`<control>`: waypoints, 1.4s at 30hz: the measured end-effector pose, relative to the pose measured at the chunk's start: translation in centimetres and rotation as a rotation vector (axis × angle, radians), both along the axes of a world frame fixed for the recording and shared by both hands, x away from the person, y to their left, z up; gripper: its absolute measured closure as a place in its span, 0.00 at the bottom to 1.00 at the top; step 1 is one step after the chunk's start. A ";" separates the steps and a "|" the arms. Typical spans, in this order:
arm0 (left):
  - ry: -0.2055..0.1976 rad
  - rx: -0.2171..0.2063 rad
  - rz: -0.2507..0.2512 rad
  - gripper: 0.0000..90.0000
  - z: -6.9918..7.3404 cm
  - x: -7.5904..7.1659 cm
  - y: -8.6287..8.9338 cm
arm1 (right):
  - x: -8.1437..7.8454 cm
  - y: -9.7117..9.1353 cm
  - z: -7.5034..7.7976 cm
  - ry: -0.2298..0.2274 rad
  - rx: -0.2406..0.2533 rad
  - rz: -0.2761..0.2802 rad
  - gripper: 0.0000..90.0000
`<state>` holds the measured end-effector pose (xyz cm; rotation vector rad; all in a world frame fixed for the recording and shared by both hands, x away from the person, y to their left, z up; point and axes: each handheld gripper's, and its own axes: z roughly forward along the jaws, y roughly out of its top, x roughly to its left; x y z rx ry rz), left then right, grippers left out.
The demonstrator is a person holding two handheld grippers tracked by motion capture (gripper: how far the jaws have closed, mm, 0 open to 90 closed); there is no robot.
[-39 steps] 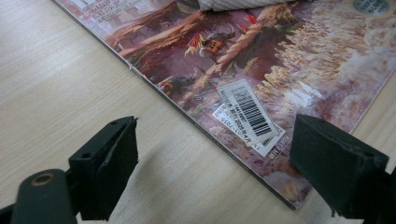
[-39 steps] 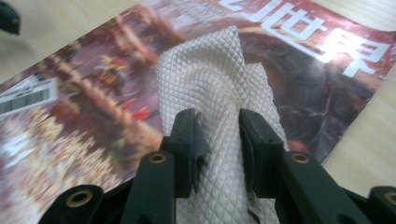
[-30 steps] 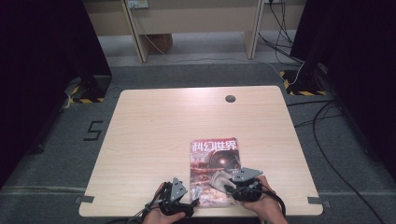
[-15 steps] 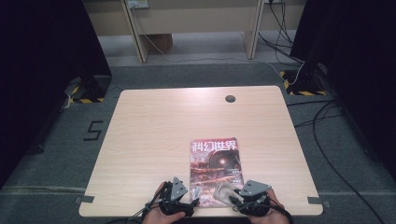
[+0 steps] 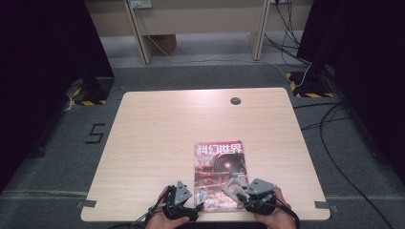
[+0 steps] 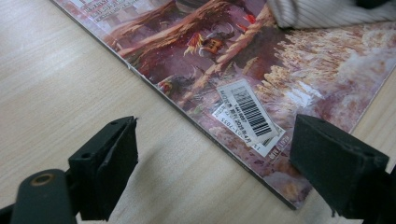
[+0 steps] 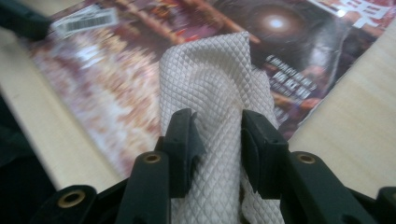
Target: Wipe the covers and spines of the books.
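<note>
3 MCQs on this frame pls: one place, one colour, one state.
1. Where does the magazine lie on the table?
A. far left corner
B. near edge, right of middle
C. over the round hole

2. What colour is the cloth?
A. white
B. blue
C. green

3. How do the left gripper jaws stand?
A. shut on the cloth
C. shut on the magazine
B. open

Key: 1 B, it lies between both hands; 2 A, white quilted weave in the right gripper; 3 B, the jaws stand apart over the magazine corner.

Glossy paper magazine (image 5: 220, 169), quilted cloth (image 7: 215, 93)
</note>
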<state>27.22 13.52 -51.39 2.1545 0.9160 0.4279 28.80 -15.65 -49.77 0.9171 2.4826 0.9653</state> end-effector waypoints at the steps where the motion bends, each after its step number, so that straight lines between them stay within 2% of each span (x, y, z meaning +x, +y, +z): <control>1: 0.000 -0.001 0.000 0.16 0.0 0.0 0.0 | 0.6 0.1 0.0 -0.009 -0.006 -0.008 0.72; 4: 0.000 -0.001 0.000 0.16 0.0 0.0 0.0 | 2.0 0.2 0.0 -0.007 -0.004 -0.032 0.72; 8: 0.001 -0.001 0.001 0.16 0.0 0.0 0.0 | 4.5 0.4 -0.1 -0.014 0.006 -0.071 0.71; 12: -0.001 0.000 -0.002 0.16 0.0 0.0 0.0 | 6.8 0.9 -0.1 -0.024 -0.004 -0.110 0.71; 15: 0.000 0.001 -0.004 0.16 0.0 0.1 0.0 | 8.4 1.3 -0.1 -0.050 -0.029 -0.131 0.71; 22: -0.001 0.001 -0.004 0.16 0.0 0.0 0.0 | 12.2 1.5 -0.3 -0.072 -0.023 -0.210 0.71; 27: -0.001 0.005 -0.009 0.16 0.0 0.1 0.0 | 14.6 1.3 -0.3 -0.069 -0.011 -0.273 0.70; 30: -0.002 0.005 -0.009 0.16 0.0 0.1 0.0 | 15.5 1.3 -0.4 -0.073 -0.003 -0.304 0.70; 34: -0.002 0.004 -0.009 0.16 0.0 0.1 0.0 | 16.0 1.3 -0.4 -0.071 0.008 -0.312 0.70; 39: -0.001 0.004 -0.010 0.16 0.0 0.1 0.0 | 15.7 1.5 -0.5 -0.082 -0.001 -0.311 0.71; 42: -0.002 0.007 -0.012 0.16 0.0 0.1 0.0 | 15.3 1.9 -0.3 -0.070 -0.008 -0.297 0.72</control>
